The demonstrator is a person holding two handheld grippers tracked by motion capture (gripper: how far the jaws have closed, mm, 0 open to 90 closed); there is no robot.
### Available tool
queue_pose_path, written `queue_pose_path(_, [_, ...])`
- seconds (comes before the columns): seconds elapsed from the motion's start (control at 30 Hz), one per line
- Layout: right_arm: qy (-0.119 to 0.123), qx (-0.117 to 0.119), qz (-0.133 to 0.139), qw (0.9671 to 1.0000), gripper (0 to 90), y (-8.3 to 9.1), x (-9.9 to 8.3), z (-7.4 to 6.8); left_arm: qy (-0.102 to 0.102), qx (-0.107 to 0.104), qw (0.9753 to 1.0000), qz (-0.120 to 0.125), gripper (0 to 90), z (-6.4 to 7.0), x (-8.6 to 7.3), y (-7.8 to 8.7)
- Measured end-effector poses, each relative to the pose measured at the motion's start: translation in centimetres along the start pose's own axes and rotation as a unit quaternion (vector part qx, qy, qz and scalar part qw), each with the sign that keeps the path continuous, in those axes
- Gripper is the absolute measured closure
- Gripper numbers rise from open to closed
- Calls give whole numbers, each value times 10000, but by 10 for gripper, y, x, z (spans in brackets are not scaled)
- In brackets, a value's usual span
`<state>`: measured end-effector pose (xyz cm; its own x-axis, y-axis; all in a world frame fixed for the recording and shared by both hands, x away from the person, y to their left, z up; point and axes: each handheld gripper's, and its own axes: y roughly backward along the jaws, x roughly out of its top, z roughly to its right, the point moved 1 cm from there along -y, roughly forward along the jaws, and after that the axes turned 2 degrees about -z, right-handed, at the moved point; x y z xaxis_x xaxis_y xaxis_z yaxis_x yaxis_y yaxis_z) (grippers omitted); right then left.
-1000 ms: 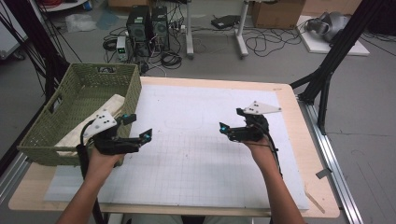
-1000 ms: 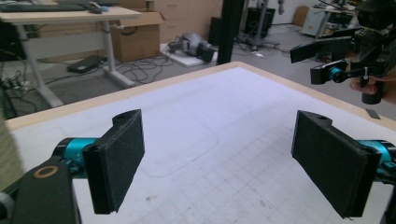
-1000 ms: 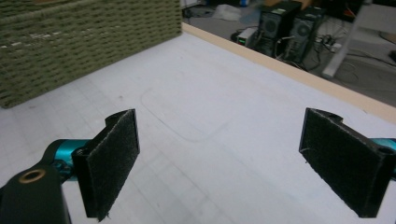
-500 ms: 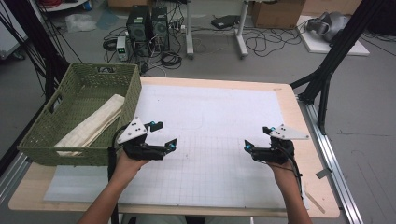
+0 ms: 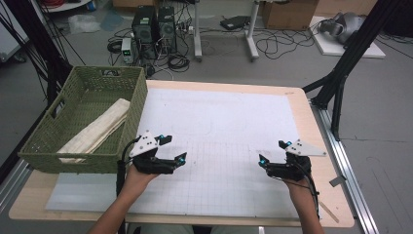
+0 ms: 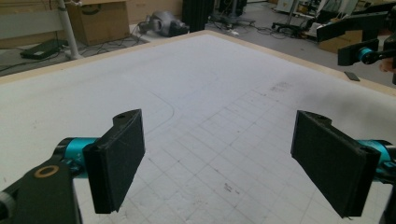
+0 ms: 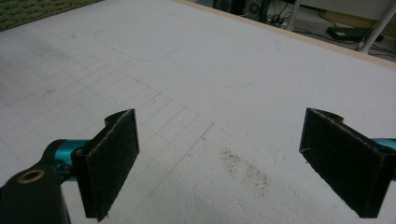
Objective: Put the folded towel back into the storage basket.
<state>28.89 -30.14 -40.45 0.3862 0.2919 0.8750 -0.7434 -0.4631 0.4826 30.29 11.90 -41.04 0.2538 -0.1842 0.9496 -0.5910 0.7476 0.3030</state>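
Observation:
My left gripper hovers open over the near left part of the white gridded mat, just right of the green woven basket. In the left gripper view its jaws stand wide apart over bare mat with nothing between them. My right gripper is open too, low over the near right part of the mat, its tips turned toward the left one. Its own view shows the gripper spread wide above a smudged patch of mat. A folded cream cloth lies in the basket.
The basket stands on the table's left edge. The wooden table edge runs close to my right hand. Black frame posts rise beyond the right side. Computers and cables lie on the floor behind. The other gripper shows far right in the left gripper view.
Both grippers have shifted right and back toward the near edge. The left one has come away from the basket. Both remain open and empty.

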Motion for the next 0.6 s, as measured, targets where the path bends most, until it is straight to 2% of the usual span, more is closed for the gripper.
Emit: queue_pose_path(0.6, [38,-13,-9,10000,112,-3,-1,0,-9,92,10000,-37,191,-1,-2,1])
